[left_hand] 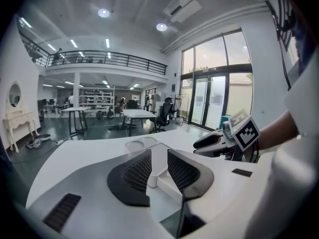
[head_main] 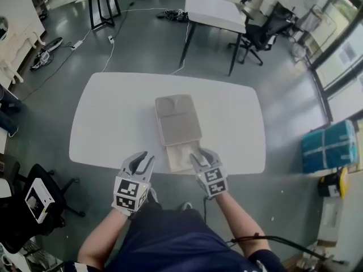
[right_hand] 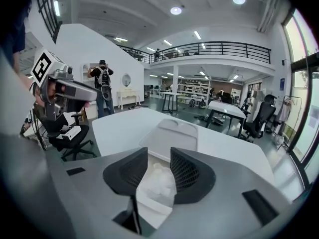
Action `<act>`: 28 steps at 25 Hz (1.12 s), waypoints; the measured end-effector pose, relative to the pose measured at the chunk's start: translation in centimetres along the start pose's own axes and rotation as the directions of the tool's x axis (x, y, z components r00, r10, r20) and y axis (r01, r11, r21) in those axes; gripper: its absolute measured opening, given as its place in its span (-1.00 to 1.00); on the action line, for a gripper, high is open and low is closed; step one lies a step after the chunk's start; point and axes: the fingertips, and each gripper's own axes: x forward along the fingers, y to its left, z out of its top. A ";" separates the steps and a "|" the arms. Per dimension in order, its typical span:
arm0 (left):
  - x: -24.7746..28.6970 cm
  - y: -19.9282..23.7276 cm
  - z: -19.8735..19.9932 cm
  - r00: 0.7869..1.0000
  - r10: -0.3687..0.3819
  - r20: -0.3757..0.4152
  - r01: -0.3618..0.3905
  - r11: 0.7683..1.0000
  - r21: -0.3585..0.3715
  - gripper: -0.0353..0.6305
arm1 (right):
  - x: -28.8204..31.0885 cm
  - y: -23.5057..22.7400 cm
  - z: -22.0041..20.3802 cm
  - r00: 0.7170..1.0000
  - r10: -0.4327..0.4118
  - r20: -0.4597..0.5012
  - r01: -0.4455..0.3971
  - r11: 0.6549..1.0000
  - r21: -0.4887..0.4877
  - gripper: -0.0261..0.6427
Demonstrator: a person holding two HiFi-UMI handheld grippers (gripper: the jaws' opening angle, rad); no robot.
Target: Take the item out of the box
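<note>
A flat beige box (head_main: 177,119) lies in the middle of the white table (head_main: 102,123), and its drawer (head_main: 180,157) is pulled out toward the front edge. In the right gripper view a white crumpled item (right_hand: 157,180) lies in that drawer. My right gripper (right_hand: 158,166) hangs just over it, jaws apart, the item showing in the gap. In the head view the right gripper (head_main: 199,155) is at the drawer's near right corner. My left gripper (head_main: 142,161) is open at the table's front edge, left of the drawer, whose white corner (left_hand: 159,176) shows between its jaws.
A black office chair (head_main: 34,200) with a white box on it stands to my lower left. A blue bundle (head_main: 329,146) sits on the floor at the right. Another table (head_main: 214,11) and chairs stand beyond. A person with a backpack (right_hand: 103,91) stands far off.
</note>
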 end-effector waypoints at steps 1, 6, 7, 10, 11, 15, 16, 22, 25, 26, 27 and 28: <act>0.4 0.3 0.1 1.000 -0.018 -0.003 0.018 1.000 0.009 -0.52 | 0.5 -0.1 -0.2 1.000 -0.010 -0.015 0.010 1.000 0.001 -0.45; 1.9 1.9 -0.4 0.995 -0.095 -0.034 0.097 0.995 0.040 -0.52 | 2.5 -0.3 -1.6 0.994 -0.044 -0.096 0.044 0.999 0.000 -0.39; 2.0 2.1 -0.5 0.993 -0.108 -0.043 0.110 0.993 0.043 -0.52 | 3.0 -0.2 -2.0 0.992 -0.044 -0.120 0.043 0.999 -0.011 -0.39; 2.4 2.5 -1.0 0.988 -0.143 -0.061 0.146 0.988 0.050 -0.52 | 4.3 0.2 -3.6 0.977 -0.040 -0.212 0.027 0.998 -0.064 -0.37; 2.6 2.5 -1.2 0.986 -0.152 -0.065 0.156 0.986 0.054 -0.52 | 4.7 0.3 -4.3 0.968 -0.039 -0.246 0.018 0.996 -0.086 -0.37; 3.4 2.4 -2.2 0.981 -0.170 -0.087 0.175 0.983 0.051 -0.52 | 6.0 0.2 -6.9 0.925 -0.029 -0.379 -0.032 0.988 -0.154 -0.37; 3.6 2.2 -2.3 0.981 -0.171 -0.090 0.176 0.983 0.047 -0.52 | 6.2 0.3 -7.5 0.913 -0.020 -0.408 -0.052 0.985 -0.166 -0.37; 4.0 1.4 -2.6 0.986 -0.132 -0.106 0.133 0.991 -0.002 -0.57 | 7.7 0.0 -8.9 0.864 0.017 -0.503 -0.157 0.958 -0.238 -0.45; 4.1 0.4 -2.2 0.988 -0.115 -0.103 0.112 0.993 -0.028 -0.59 | 7.9 -0.3 -9.5 0.841 0.037 -0.540 -0.194 0.952 -0.237 -0.45; 4.1 0.2 -2.2 0.989 -0.107 -0.103 0.104 0.994 -0.033 -0.59 | 8.0 -0.3 -9.8 0.830 0.042 -0.556 -0.209 0.948 -0.241 -0.45; 4.1 0.0 -2.2 0.990 -0.100 -0.104 0.096 0.995 -0.037 -0.59 | 8.1 -0.3 -10.1 0.821 0.044 -0.569 -0.222 0.943 -0.247 -0.46; 4.1 -0.2 -2.3 0.990 -0.092 -0.107 0.088 0.995 -0.040 -0.60 | 8.3 -0.2 -10.3 0.813 0.043 -0.580 -0.231 0.940 -0.253 -0.49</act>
